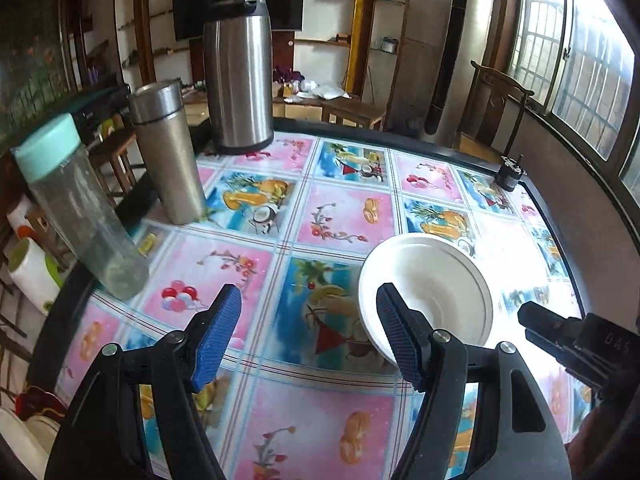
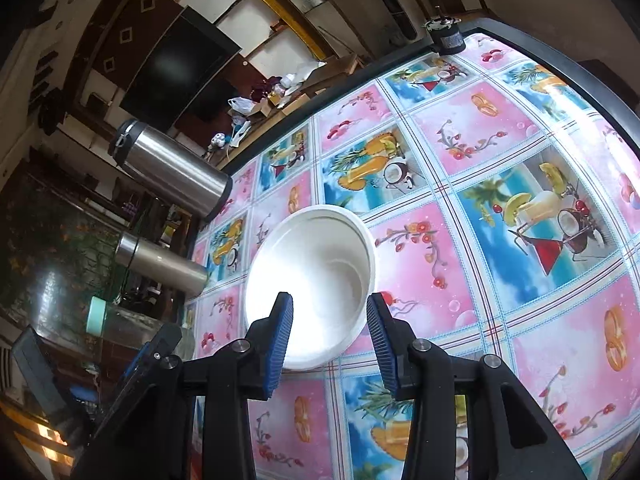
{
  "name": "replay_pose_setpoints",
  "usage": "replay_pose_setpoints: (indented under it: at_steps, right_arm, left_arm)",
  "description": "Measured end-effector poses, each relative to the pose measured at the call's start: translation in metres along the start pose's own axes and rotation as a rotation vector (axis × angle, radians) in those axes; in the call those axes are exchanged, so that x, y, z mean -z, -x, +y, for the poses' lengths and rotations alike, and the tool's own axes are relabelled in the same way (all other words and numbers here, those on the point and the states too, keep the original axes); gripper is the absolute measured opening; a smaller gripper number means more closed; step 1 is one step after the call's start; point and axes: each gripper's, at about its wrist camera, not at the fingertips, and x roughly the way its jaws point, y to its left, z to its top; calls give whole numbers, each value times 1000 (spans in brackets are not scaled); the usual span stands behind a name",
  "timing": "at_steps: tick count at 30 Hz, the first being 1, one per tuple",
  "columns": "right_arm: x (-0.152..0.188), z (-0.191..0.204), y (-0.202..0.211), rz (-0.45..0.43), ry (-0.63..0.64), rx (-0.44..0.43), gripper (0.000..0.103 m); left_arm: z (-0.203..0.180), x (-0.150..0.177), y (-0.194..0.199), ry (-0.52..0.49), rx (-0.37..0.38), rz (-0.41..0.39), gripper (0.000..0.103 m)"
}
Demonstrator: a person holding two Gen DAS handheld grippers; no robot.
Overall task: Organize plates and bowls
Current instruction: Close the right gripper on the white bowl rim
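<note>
Left wrist view: the left gripper (image 1: pixel 308 336) is seen at the bottom of the frame with its two blue pads (image 1: pixel 218 336) held wide apart and nothing between them. It is held just above the table (image 1: pixel 344 216). A white bowl (image 1: pixel 432 288) is seen at the lower right, standing upright on the table, partly behind the right-hand pad. Part of the right gripper (image 1: pixel 576 344) is seen at the far right edge.

In the right wrist view, the right gripper (image 2: pixel 328 344) is tilted, and its blue pads (image 2: pixel 280 332) are spread apart too, empty. The bowl (image 2: pixel 316 280) is seen just past the fingertips, in the middle of the frame.

The table is covered with a shiny cloth of pink and blue picture squares. At the upper left, a big steel flask (image 1: pixel 238 76), a smaller steel cup (image 1: pixel 168 152) and a clear bottle with a mint lid (image 1: pixel 76 204) are stood in a row. A dark screen (image 1: pixel 240 0), shelves and a wooden chair (image 1: pixel 496 108) are seen behind.
</note>
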Motion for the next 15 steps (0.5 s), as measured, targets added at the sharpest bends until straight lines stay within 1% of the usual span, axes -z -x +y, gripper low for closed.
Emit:
replay_pose_setpoints:
  at_steps: [3,7,10,13,15]
  right_arm:
    - [-4,-5,-14,11,6,27,42]
    - [-4,-8,-21,10,19,30,42]
    - [-3,-7,-22,-5,21,31,42]
    - [-2,-8,-24,-14,21,19,42]
    - [-3,-10,-25,-22,13,20,42]
  left_arm:
    - [-5,1,-18,31,13,21,70]
    - [-11,1,-32,61,24,19,70]
    - [-10,-1,-41,104,39,24,70]
    - [-11,0,-55,125,60,61,70]
    - [-13,2,-64,116,99,102,70]
